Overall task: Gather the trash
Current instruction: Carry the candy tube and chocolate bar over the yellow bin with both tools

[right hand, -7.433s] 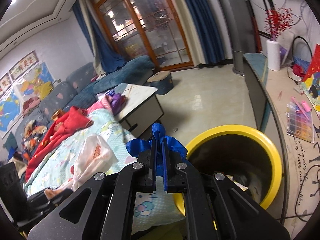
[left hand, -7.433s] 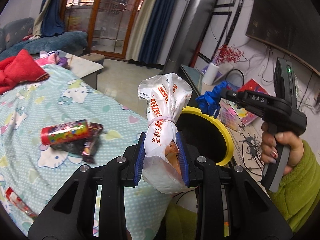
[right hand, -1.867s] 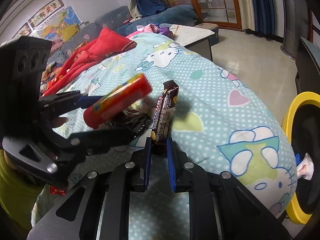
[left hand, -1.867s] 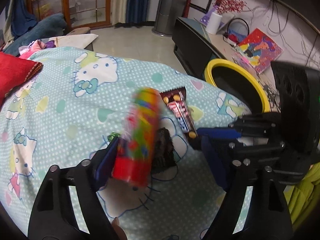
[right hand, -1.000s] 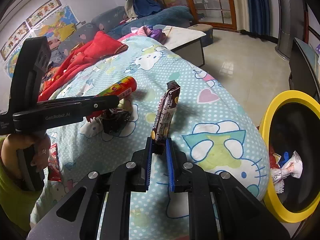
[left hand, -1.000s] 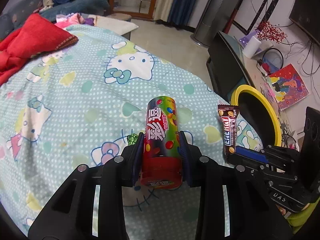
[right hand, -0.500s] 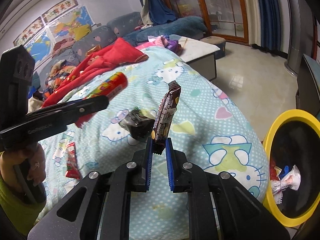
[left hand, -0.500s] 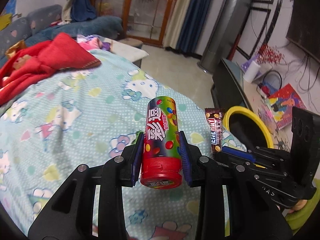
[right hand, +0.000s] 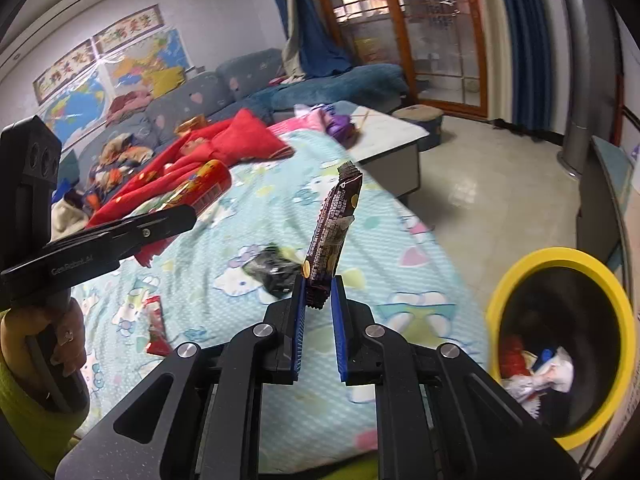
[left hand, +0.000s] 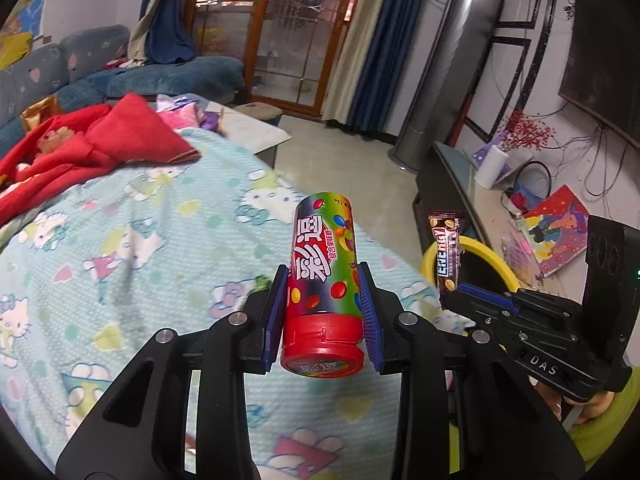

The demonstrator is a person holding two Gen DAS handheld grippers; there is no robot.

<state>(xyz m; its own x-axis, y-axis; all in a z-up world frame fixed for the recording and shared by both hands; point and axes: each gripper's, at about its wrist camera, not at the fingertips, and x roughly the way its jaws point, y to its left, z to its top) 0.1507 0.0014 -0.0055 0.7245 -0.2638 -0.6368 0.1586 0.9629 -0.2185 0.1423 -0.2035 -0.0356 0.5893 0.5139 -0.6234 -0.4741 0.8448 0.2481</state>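
My left gripper [left hand: 322, 312] is shut on a colourful candy tube [left hand: 324, 276] with a red cap, held upright above the bed. My right gripper [right hand: 319, 296] is shut on the lower end of a brown chocolate bar wrapper [right hand: 334, 228], which stands up from the jaws; it also shows in the left wrist view [left hand: 446, 252]. The yellow-rimmed bin [right hand: 516, 276] stands to the right of the bed, with crumpled trash [right hand: 536, 372] inside. A dark wrapper [right hand: 272, 268] and a red wrapper [right hand: 154, 324] lie on the bedspread.
The bed has a light blue cartoon-print cover [left hand: 120, 248]. A red blanket [left hand: 92, 144] lies at its far end. A low dark TV bench [left hand: 448, 176] with clutter runs along the right wall. A white low table [right hand: 392, 132] stands beyond the bed.
Both grippers have risen and tilted up with their loads, so the room shows more and the bed less. The bin is nearer the right gripper's view.
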